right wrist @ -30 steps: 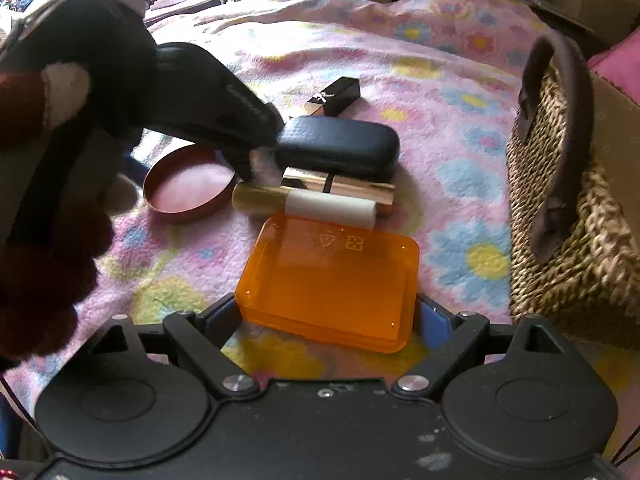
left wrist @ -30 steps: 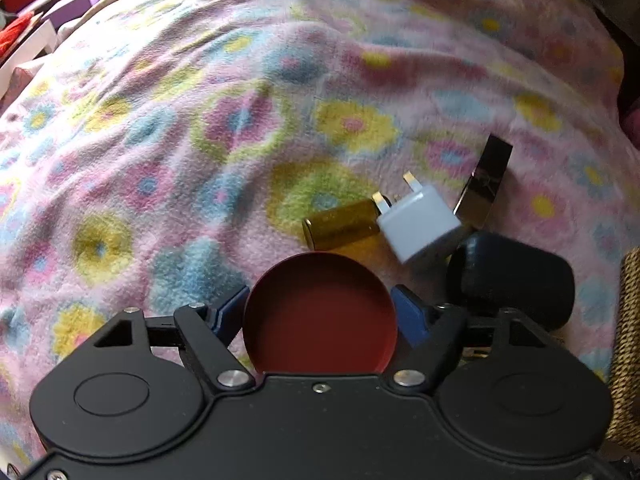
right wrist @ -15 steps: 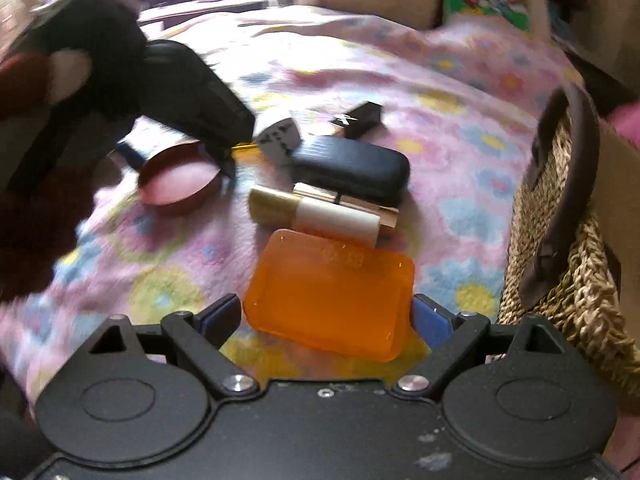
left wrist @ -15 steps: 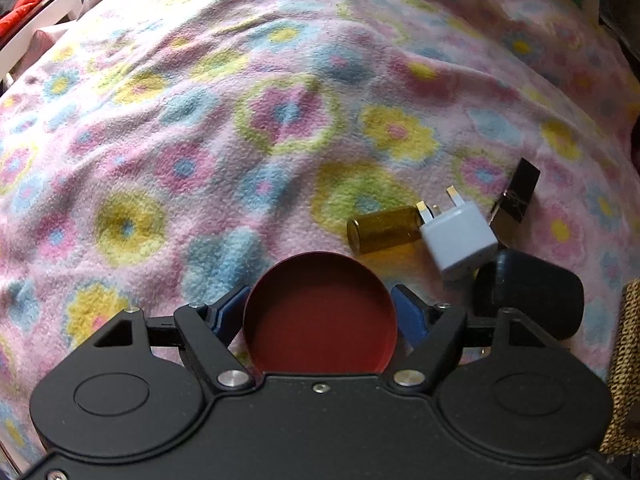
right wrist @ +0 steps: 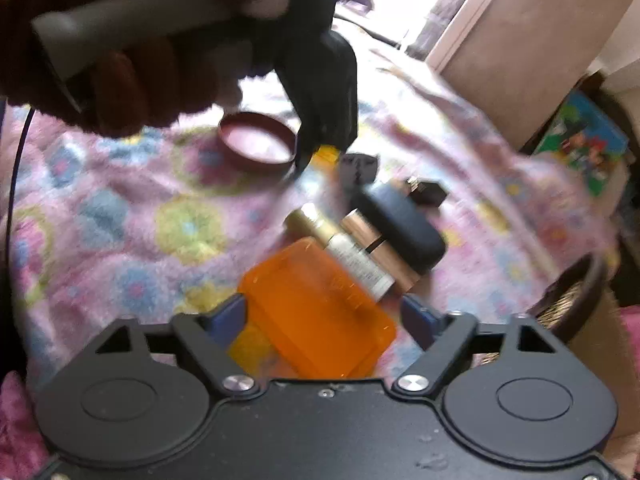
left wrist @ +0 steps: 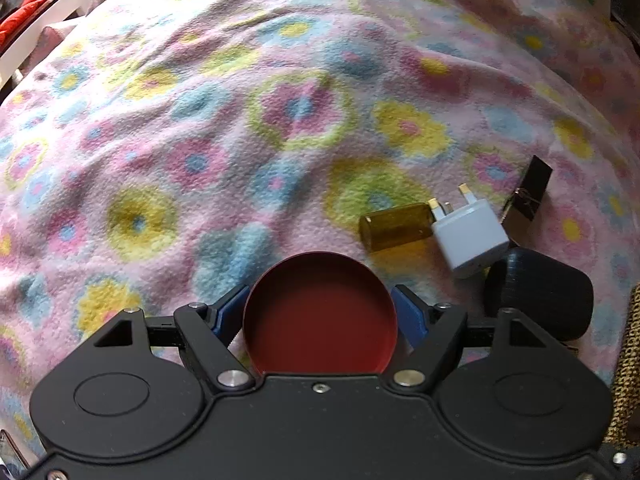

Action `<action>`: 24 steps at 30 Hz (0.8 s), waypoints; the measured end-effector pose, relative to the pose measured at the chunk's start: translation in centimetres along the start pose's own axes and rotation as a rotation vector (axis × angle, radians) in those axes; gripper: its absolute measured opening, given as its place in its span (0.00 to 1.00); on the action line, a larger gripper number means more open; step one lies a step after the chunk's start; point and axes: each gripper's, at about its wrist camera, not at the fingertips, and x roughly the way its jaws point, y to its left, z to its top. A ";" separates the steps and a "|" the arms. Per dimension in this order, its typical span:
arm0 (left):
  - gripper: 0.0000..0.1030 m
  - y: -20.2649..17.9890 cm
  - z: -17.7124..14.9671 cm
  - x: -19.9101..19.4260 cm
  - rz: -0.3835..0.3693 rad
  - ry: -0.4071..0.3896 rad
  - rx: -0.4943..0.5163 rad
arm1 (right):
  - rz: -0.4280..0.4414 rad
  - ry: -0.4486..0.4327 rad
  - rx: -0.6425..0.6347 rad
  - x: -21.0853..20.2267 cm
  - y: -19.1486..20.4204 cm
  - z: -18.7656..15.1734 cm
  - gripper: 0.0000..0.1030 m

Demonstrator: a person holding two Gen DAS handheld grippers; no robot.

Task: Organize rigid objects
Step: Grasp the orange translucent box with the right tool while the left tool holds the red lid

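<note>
Lying diagonally between closing right tool point(right wrist: 324, 320), orange case point(right wrist: 316, 312).

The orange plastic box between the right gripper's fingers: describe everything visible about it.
The orange box is a flat, translucent, rounded-corner rectangle of glossy plastic with faint embossed marks on its lid. It sits diagonally between the blue fingers of the right gripper, whose jaws are closing; the blurred frame leaves pad contact unclear. Its far edge lies beside a white-and-gold tube on the flowered blanket. Whether it is lifted or resting cannot be told.
</note>
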 end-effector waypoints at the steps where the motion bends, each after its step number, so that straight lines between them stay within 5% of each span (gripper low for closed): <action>1: 0.70 0.1 0.0 0.0 0.002 0.002 -0.004 | 0.015 0.014 0.009 0.3 -0.3 0.1 0.69; 8: 0.70 0.1 0.0 0.2 0.015 0.009 -0.011 | 0.018 0.022 0.000 1.9 -0.3 1.3 0.75; 15: 0.70 0.1 0.0 0.2 0.018 0.009 -0.008 | 0.076 0.136 0.302 4.7 -4.5 2.1 0.78; 19: 0.70 -0.1 0.0 0.2 0.026 0.009 -0.001 | 0.080 0.149 0.345 4.9 -5.2 2.1 0.78; 21: 0.70 -0.3 0.0 0.2 0.030 0.008 0.004 | 0.079 0.145 0.341 4.6 -5.0 2.0 0.69; 24: 0.70 -0.4 -0.1 0.2 0.030 0.007 0.004 | 0.090 0.134 0.331 3.6 -4.1 2.1 0.38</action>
